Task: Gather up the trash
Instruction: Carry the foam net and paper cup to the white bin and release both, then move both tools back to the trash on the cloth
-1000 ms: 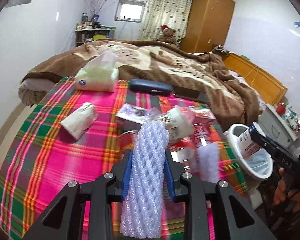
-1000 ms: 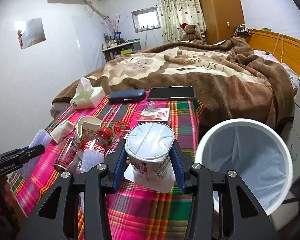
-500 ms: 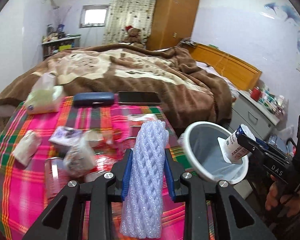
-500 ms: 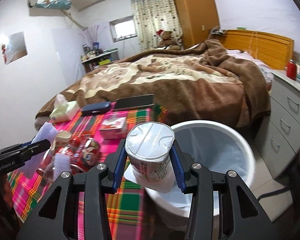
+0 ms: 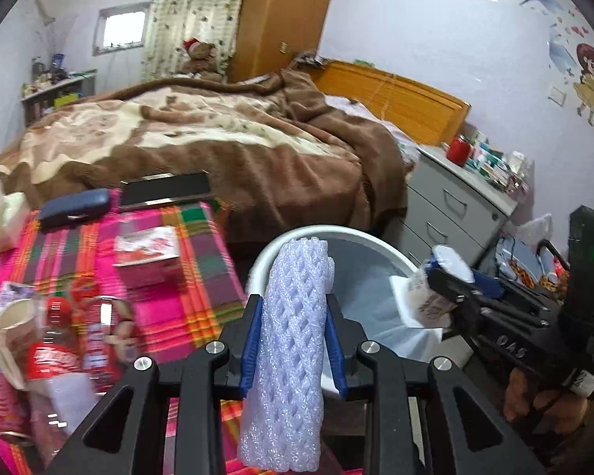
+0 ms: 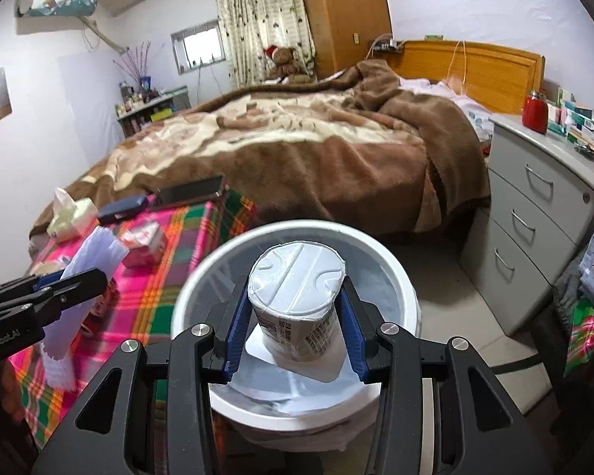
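Left wrist | left hand-held gripper grasps knobbly foam net sleeve | right hand-held gripper grasps smooth cup

Plaid-covered table, red bottle, probably tissue box, phone

Motion blur smears the red-labelled bottles and cans at the lower left of the left wrist view, their print unreadable. The foam net sleeve runs off the bottom edge and covers part of the white bin rim. In the right wrist view, the upturned cup hides the bin's floor, and the labels of the boxes on the drawer unit are too small to read.
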The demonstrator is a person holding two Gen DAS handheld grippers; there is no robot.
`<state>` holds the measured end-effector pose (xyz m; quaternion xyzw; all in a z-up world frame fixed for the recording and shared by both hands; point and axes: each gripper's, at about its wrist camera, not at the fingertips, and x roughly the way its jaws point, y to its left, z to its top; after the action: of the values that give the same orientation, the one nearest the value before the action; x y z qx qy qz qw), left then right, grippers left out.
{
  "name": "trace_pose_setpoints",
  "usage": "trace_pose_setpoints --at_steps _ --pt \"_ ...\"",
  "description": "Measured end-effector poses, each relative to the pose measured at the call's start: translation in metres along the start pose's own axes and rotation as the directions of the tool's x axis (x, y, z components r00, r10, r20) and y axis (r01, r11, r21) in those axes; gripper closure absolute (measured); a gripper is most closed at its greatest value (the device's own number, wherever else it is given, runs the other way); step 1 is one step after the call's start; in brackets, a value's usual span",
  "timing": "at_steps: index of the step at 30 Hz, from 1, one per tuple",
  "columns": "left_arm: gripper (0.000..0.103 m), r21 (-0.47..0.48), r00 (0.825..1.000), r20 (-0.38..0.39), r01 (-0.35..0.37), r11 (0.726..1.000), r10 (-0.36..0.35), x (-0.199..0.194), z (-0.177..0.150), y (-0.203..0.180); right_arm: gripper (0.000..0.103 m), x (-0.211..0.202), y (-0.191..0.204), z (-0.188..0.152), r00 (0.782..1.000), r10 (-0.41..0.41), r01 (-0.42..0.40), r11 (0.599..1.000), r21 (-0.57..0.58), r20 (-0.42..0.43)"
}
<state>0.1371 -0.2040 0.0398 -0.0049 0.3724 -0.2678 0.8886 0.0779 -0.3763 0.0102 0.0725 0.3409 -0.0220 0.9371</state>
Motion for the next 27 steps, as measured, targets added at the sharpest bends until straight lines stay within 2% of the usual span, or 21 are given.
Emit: trace_pose_setpoints --at_steps 6,12,14,16,18,22,27 --pt "0.073 0.02 0.998 -0.058 0.012 1.0 -0.011 0.033 -0.002 -0.015 0.059 0.023 -0.013 -0.009 0.997 -0.031 0.032 0.999 0.009 -0.066" --pt "0.069 0.027 0.997 -0.074 -0.02 0.999 0.022 0.05 -0.004 -0.017 0.059 0.027 -0.025 -0.012 0.995 -0.031 0.034 0.999 0.034 -0.091" --pt "0.055 0.008 0.997 -0.072 -0.006 1.0 0.007 0.05 -0.004 -0.014 0.058 0.029 -0.026 -0.011 0.995 -0.012 0.017 0.999 0.047 -0.099" --pt "0.041 0.001 0.998 -0.063 -0.008 1.0 0.008 0.049 -0.004 -0.012 0.054 0.025 -0.027 -0.011 0.996 -0.027 0.031 0.998 0.05 -0.085" --pt "0.041 -0.003 0.998 -0.055 -0.013 1.0 0.012 0.047 -0.003 -0.01 0.035 0.024 -0.027 -0.011 0.996 -0.042 0.045 0.998 0.047 -0.076" --pt "0.041 -0.002 0.999 -0.045 -0.021 1.0 0.021 0.04 -0.003 -0.006 0.035 0.023 -0.029 -0.01 0.996 -0.048 0.052 0.997 0.061 -0.072" --pt "0.04 0.009 0.998 -0.028 -0.049 0.999 0.05 0.023 -0.007 -0.003 0.035 0.01 -0.022 -0.008 0.999 -0.04 0.04 0.998 0.042 -0.012"
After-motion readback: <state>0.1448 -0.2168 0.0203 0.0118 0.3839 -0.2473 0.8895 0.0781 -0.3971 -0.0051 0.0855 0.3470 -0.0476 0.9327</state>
